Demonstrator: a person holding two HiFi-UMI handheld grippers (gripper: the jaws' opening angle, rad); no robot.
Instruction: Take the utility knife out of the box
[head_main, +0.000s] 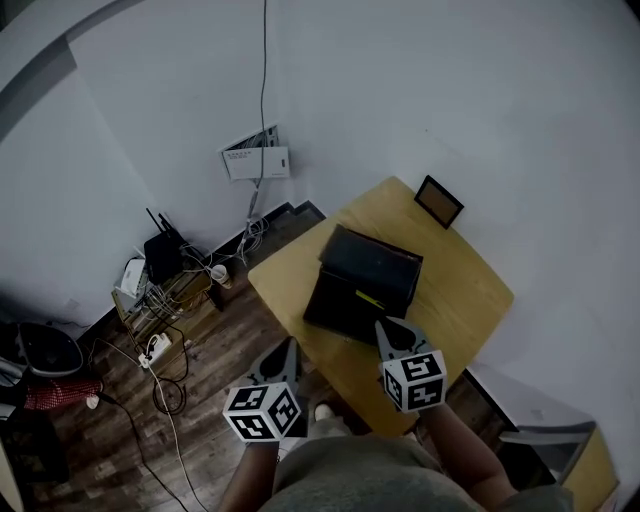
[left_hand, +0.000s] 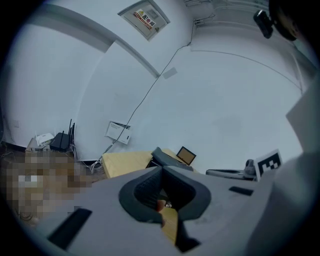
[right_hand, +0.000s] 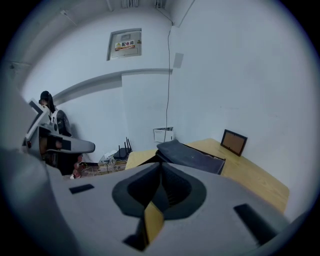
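A black box (head_main: 365, 272) lies open on the wooden table (head_main: 470, 300), its lid raised at the far side. A yellow strip (head_main: 370, 298) shows inside it; I cannot tell whether it is the utility knife. My right gripper (head_main: 383, 324) is shut and empty, its tip at the box's near edge. My left gripper (head_main: 291, 345) is also shut and empty, over the table's near left edge and apart from the box. From the right gripper view the box (right_hand: 192, 155) lies just past the closed jaws (right_hand: 161, 165). In the left gripper view the box (left_hand: 167, 159) lies beyond the closed jaws (left_hand: 161, 168).
A small framed picture (head_main: 439, 201) stands at the table's far corner. On the floor to the left are a low shelf with routers and cables (head_main: 160, 290) and a fan (head_main: 45, 350). A white junction box (head_main: 256, 160) hangs on the wall.
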